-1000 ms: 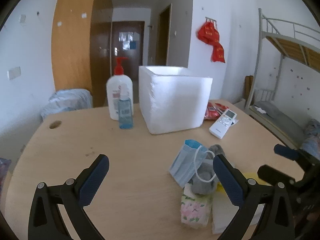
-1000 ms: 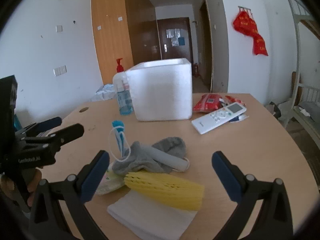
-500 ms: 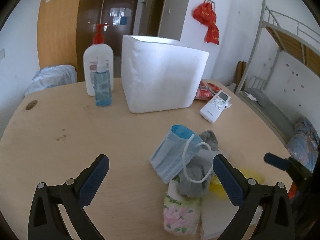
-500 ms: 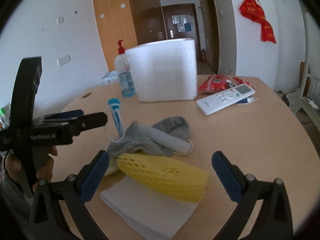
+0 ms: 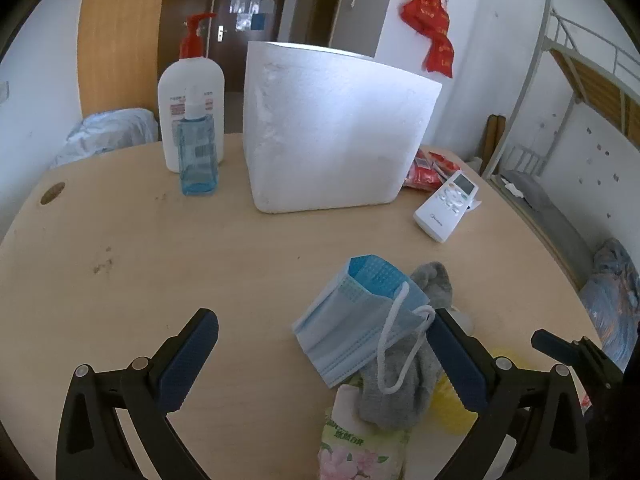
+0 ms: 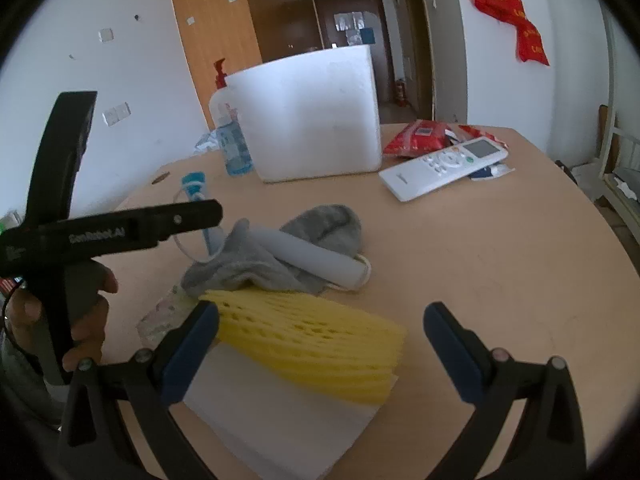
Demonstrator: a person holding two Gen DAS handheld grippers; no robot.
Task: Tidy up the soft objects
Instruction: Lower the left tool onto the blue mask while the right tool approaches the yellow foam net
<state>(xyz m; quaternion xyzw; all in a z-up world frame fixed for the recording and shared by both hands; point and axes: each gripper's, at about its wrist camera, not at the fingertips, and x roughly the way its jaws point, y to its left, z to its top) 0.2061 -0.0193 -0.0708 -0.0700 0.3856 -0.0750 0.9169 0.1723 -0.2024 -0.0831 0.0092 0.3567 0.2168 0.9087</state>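
Both claws gape wide, empty: left gripper (image 5: 320, 344) over the pleated blue mask (image 5: 352, 320) and knit grey sock (image 5: 404, 384); right gripper (image 6: 320, 344) over the yellow foam net (image 6: 312, 344), all piled on the wooden table (image 5: 160, 248) before the rough white foam box (image 5: 332, 132).

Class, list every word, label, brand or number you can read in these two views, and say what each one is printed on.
"GenRobot.AI": on the left gripper arm, right wrist view.
Tissue pack: green characters, too blurred to read.
Pump bottle label: red print, too small to read.
Remote control: small brand mark and button marks, unreadable.
Red wall hanging: gold characters, too blurred to read.
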